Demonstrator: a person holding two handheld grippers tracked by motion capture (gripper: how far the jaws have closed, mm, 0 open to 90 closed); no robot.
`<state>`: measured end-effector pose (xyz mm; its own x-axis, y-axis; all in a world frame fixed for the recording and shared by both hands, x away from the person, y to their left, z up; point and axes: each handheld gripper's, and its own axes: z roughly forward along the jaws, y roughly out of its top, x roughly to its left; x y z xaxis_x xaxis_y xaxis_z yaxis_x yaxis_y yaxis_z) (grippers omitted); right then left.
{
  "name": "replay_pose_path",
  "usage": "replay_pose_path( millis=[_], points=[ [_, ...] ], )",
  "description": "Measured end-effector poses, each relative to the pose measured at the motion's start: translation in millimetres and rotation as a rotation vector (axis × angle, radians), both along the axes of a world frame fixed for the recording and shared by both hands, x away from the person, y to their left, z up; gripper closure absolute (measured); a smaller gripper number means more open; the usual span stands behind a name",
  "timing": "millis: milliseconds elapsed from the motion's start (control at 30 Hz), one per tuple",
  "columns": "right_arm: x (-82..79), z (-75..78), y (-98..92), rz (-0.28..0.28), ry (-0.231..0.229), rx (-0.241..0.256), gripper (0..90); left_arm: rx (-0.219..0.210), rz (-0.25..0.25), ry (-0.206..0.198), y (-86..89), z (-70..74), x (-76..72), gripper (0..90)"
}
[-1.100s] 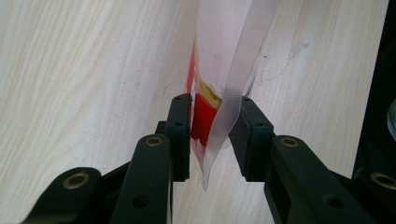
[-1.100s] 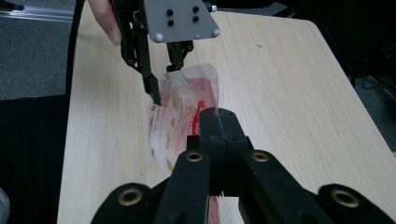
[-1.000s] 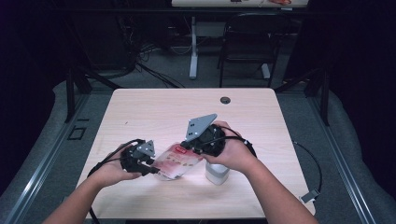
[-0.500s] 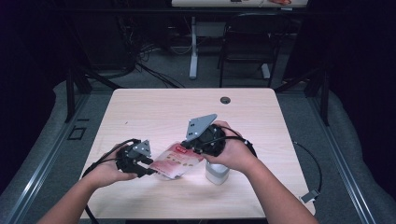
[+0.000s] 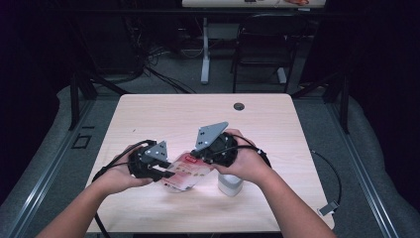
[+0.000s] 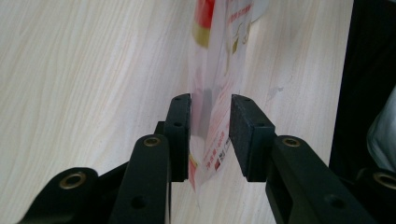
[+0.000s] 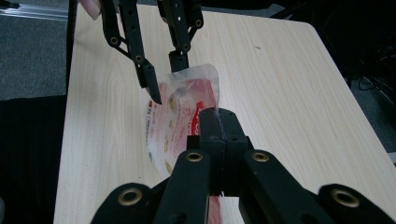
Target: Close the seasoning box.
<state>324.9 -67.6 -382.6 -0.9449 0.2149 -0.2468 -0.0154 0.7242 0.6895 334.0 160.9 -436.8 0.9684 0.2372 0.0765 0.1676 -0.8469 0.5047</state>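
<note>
Table (image 5: 148, 116) first: a pale wood top, with a small dark grommet hole (image 5: 239, 106) near its far edge and a person's forearms coming in from the near side. Between the hands, just above the table's near half, hangs the red-and-white printed plastic pouch (image 5: 185, 171), held by its two ends. A small white container (image 5: 230, 184) stands on the table just under the right hand, close beside the pouch.

The right gripper (image 7: 218, 128) has its fingers pressed tight together on one edge of the pouch, so that end is firmly pinched. The left gripper (image 6: 210, 135) straddles the opposite end: its fingers stand a little apart, with the film between them and a visible gap on at least one side, so it is not clamped.

By my reading, the step in hand is taking a two-point hold, perhaps to tear or pull the pouch open. Next, the left fingers would need to close fully on the film before any pulling apart, or the pouch will slip.
</note>
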Motion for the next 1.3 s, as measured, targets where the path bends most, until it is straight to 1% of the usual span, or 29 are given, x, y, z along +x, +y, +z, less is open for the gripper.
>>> replay_pose_path(
  millis=[33, 67, 200, 267, 333, 400, 467, 500, 567, 633, 700, 767, 900, 1000, 1033, 1067, 1167, 1300],
  points=[
    [0.0, -0.1, 0.2, 0.003, 0.0, 0.003, 90.0, 0.004, -0.003, -0.002, -1.0, 0.1, -0.2, 75.3],
    [-0.1, 0.0, 0.4, 0.004, -0.002, -0.002, 90.0, 0.011, -0.006, -0.005, -1.3, 0.0, -0.3, 76.7],
    [-0.5, -1.1, 0.9, 0.009, 0.012, 0.008, 90.0, 0.009, -0.019, -0.008, 1.0, -2.6, -2.1, 88.0],
    [-0.6, -1.8, 1.9, 0.019, 0.019, 0.017, 90.0, 0.008, -0.028, -0.007, 2.7, -3.5, -2.6, 89.8],
    [-1.2, -2.9, 2.8, 0.02, 0.023, 0.029, 89.1, 0.003, -0.032, -0.001, 4.4, -4.3, -3.1, 90.0],
    [-1.6, -4.1, 2.8, 0.021, 0.032, 0.039, 86.3, -0.001, -0.034, 0.003, 6.8, -4.7, -3.5, 90.0],
    [-1.5, -5.5, 1.9, 0.023, 0.035, 0.042, 85.3, -0.001, -0.032, 0.0, 8.7, -4.8, -3.6, 90.0],
    [-1.2, -5.9, 1.1, 0.02, 0.038, 0.046, 83.3, -0.002, -0.031, -0.004, 9.6, -4.9, -4.0, 90.0],
    [-0.7, -6.0, -0.8, 0.011, 0.039, 0.065, 79.3, -0.006, -0.031, -0.005, 11.5, -5.3, -4.6, 90.0],
    [-0.9, -5.3, -3.3, 0.013, 0.046, 0.082, 79.2, -0.006, -0.03, -0.007, 13.9, -6.3, -4.8, 90.0],
    [-1.3, -5.5, -5.8, 0.012, 0.05, 0.076, 79.2, -0.017, -0.02, -0.007, 17.0, -7.5, -5.1, 90.0],
    [-1.5, -7.3, -8.3, 0.008, 0.049, 0.072, 79.2, -0.018, -0.012, -0.014, 20.4, -8.4, -5.1, 90.0],
    [-0.5, -14.8, -14.1, -0.009, 0.06, 0.065, 78.7, -0.025, -0.009, -0.015, 25.1, -9.7, -5.2, 90.0],
    [1.0, -21.2, -17.0, -0.019, 0.072, 0.059, 81.3, -0.036, -0.003, -0.012, 27.6, -11.3, -5.4, 90.0],
    [1.4, -22.6, -17.9, -0.019, 0.076, 0.056, 85.1, -0.039, 0.0, -0.015, 28.2, -11.9, -5.5, 90.0],
    [1.8, -23.0, -18.5, -0.011, 0.087, 0.056, 86.4, -0.044, 0.002, -0.016, 29.1, -12.6, -5.5, 90.0],
    [1.1, -23.0, -18.0, 0.006, 0.096, 0.054, 89.2, -0.055, 0.01, -0.015, 30.6, -14.5, -6.0, 90.0],
    [0.9, -20.5, -14.6, 0.014, 0.09, 0.04, 90.0, -0.063, 0.023, -0.023, 32.8, -14.8, -5.6, 90.0]
  ],
)
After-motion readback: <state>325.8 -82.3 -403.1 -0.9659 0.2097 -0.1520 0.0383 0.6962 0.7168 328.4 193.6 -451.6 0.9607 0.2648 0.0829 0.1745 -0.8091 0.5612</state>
